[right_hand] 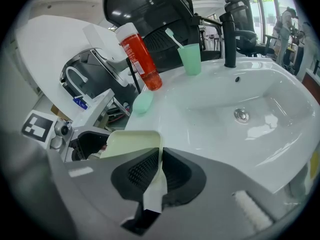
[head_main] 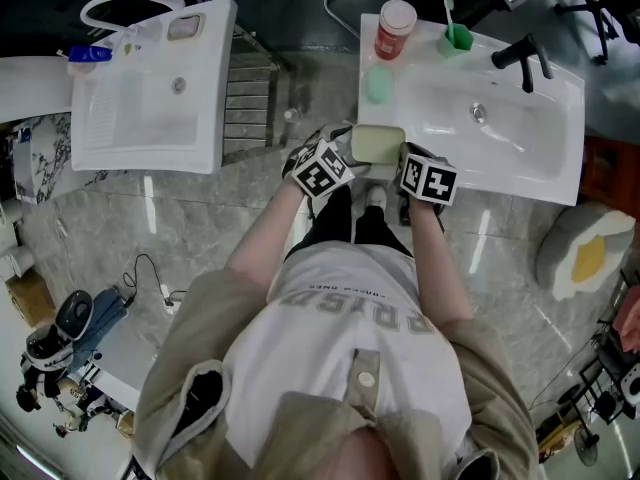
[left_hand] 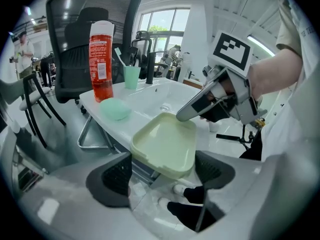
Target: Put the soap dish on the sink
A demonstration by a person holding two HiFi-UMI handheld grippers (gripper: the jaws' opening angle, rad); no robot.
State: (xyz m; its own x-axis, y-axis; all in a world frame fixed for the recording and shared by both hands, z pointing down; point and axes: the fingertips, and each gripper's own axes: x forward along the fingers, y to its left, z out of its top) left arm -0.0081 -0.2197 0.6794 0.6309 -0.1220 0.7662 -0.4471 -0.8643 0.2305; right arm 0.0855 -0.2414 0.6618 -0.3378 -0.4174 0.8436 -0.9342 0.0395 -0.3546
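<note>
Right hand-held gripper (right_hand: 160,168): pinching dish (right_hand: 131,140) rim
Left hand-held gripper (left_hand: 162,173): wide, dish just ahead
Dish: at sink (right_hand: 210,121) front edge

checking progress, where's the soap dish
Head view centre: soap dish at the near edge of the sink, between left gripper and right gripper, which pinches its rim.
</note>
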